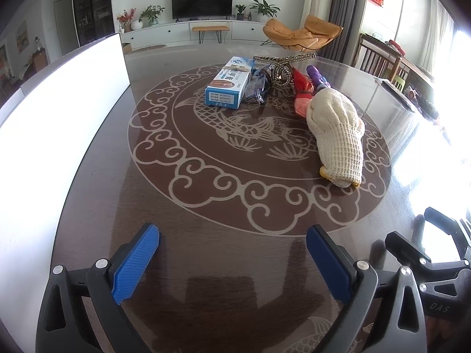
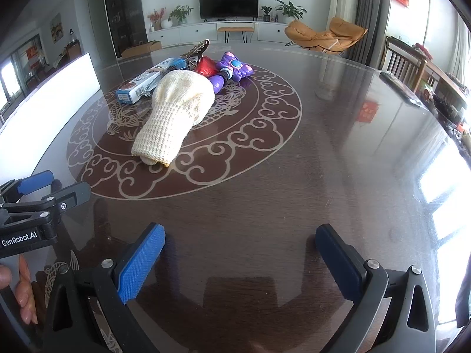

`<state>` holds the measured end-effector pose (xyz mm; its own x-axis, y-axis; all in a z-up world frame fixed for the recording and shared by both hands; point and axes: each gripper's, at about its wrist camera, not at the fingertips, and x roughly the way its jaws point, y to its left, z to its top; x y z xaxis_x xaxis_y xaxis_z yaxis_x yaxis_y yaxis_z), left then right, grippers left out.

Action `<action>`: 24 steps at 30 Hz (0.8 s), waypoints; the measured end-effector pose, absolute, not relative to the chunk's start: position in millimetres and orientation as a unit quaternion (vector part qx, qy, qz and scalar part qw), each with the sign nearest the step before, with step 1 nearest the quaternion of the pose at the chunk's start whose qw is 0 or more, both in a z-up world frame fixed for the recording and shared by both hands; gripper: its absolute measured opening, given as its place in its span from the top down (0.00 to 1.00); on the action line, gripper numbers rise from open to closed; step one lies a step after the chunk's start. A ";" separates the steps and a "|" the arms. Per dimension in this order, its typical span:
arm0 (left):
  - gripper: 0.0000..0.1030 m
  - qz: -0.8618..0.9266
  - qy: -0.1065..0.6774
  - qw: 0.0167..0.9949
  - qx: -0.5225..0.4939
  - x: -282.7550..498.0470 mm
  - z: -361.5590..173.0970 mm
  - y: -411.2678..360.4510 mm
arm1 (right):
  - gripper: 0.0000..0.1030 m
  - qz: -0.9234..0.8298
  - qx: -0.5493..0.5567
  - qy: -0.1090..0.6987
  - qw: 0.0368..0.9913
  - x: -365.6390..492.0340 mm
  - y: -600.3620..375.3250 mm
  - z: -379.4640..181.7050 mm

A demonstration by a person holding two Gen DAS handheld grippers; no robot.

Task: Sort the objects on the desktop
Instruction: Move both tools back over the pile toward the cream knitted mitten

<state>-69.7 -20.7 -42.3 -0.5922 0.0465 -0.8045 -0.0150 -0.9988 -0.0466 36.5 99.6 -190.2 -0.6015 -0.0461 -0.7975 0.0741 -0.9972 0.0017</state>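
Note:
A cream knitted glove (image 1: 337, 135) (image 2: 176, 111) lies on the dark round table (image 1: 206, 264), nearest to me. Behind it sit a blue-and-white box (image 1: 229, 83) (image 2: 147, 83), a dark glasses-like item (image 1: 260, 88), a studded beige strap (image 1: 282, 69) (image 2: 195, 53), a red object (image 1: 303, 88) (image 2: 207, 66) and a purple toy (image 1: 316, 78) (image 2: 232, 69). My left gripper (image 1: 232, 253) is open and empty, low over the near table. My right gripper (image 2: 240, 253) is open and empty, to the right of the glove. The left gripper shows at the right view's left edge (image 2: 38, 194).
A bright white board (image 1: 64, 97) (image 2: 50, 100) stands along the table's left edge. A dark remote (image 2: 400, 88) lies at the table's far right. Wooden chairs (image 2: 403, 61) stand beyond the right edge. An orange lounge chair (image 1: 303, 35) and TV unit are far behind.

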 end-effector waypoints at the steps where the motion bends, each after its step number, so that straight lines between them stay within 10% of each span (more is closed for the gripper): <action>1: 0.01 0.892 -0.016 0.017 -0.452 -69.9 -42.4 -20.4 | 0.01 -0.895 0.445 0.016 0.034 36.5 99.6 -190.1; 24: 0.00 0.883 0.022 0.031 -0.468 -77.8 -43.4 -33.1 | 0.00 -0.895 0.443 0.012 0.040 37.3 99.9 -189.8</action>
<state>-77.8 -33.1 -43.4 -0.5606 0.0346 -0.8273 -0.0752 -0.9971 0.0093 37.3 99.9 -189.8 -0.6036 -0.0618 -0.7949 0.0825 -0.9965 0.0148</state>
